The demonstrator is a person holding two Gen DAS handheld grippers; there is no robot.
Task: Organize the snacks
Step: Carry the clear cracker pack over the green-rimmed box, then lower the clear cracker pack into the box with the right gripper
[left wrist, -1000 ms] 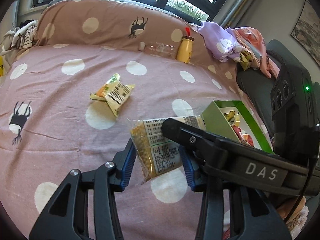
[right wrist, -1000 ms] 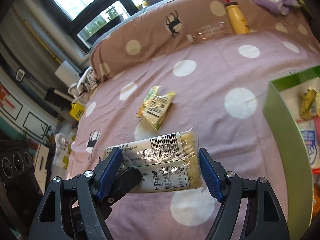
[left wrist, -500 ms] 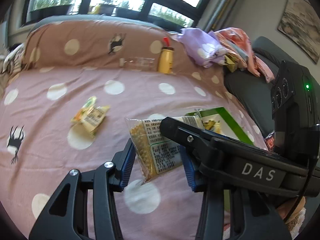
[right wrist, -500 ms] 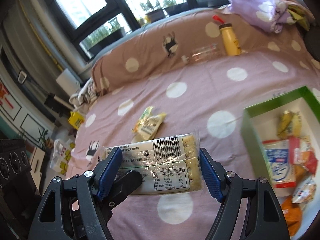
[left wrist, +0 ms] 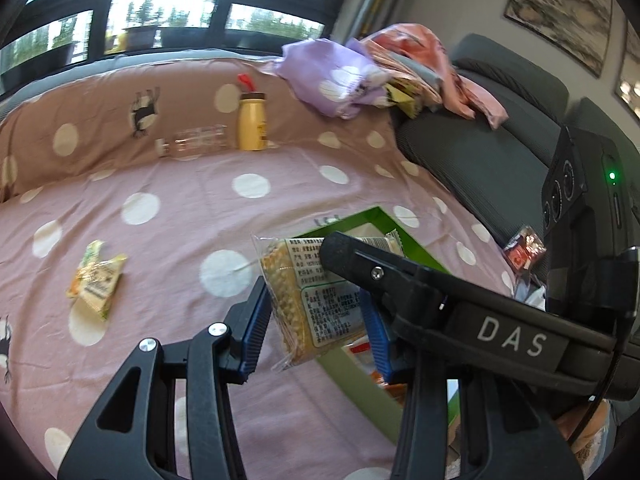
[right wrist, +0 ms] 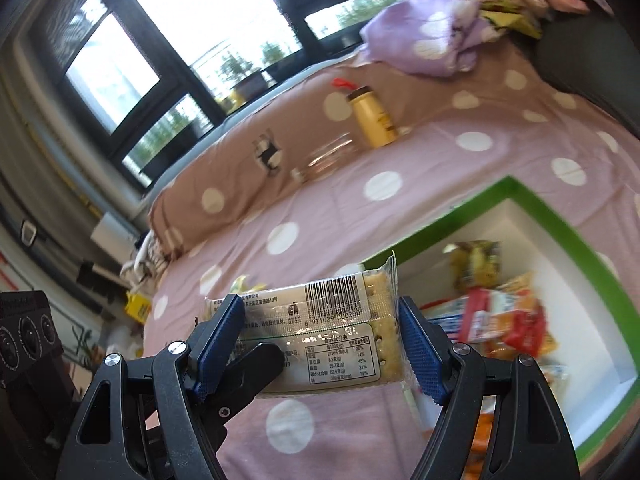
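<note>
Green-rimmed box (right wrist: 516,186) has swung way closer than a second back, so you're nearly there. Both grippers, left (left wrist: 316,320) and right (right wrist: 322,344), have fingers pinching the cracker pack (right wrist: 320,336) at its edges, hanging over the bed (left wrist: 180,200) by the box's near wall. One yellow-green packet (left wrist: 96,284) left; nothing blocking.

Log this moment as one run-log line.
phase: carry to box | left gripper: shut on cracker pack | right gripper: shut on same pack | green box: open, snacks inside | small snack bag: on bedspread
</note>
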